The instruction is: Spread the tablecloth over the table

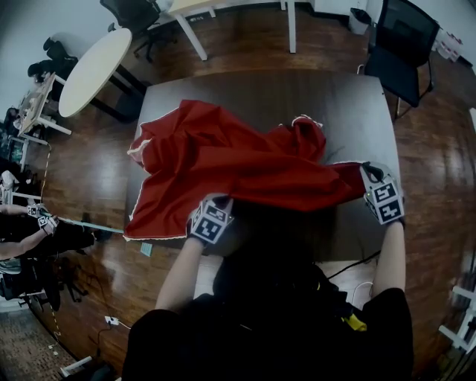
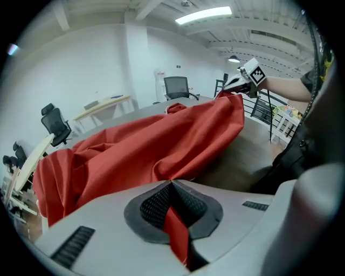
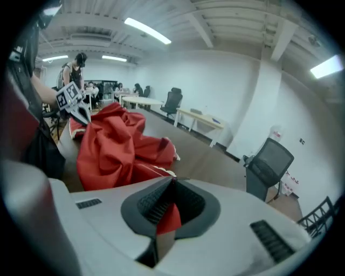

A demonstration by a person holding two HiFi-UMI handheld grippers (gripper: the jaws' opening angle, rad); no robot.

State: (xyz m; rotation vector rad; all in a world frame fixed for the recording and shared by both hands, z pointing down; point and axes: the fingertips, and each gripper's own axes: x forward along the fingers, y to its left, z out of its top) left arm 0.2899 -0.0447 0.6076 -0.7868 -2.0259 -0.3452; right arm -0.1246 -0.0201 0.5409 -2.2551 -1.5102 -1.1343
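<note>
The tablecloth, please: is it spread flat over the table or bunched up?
Bunched up: the tablecloth lies in rumpled folds, leaving much of the table bare.

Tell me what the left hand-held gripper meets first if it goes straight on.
Likely the red tablecloth: the left hand-held gripper is shut on its edge, and cloth bunches right ahead, over the table.

Dark polished wood floor (image 1: pixel 85 178) all round the grey counter (image 1: pixel 297 93). White oval table (image 1: pixel 93 71) off the counter's far left corner, black office chair (image 1: pixel 405 41) off the far right. White walls (image 2: pixel 91 59), beamed ceiling, lit strip light (image 2: pixel 204 15) overhead.
</note>
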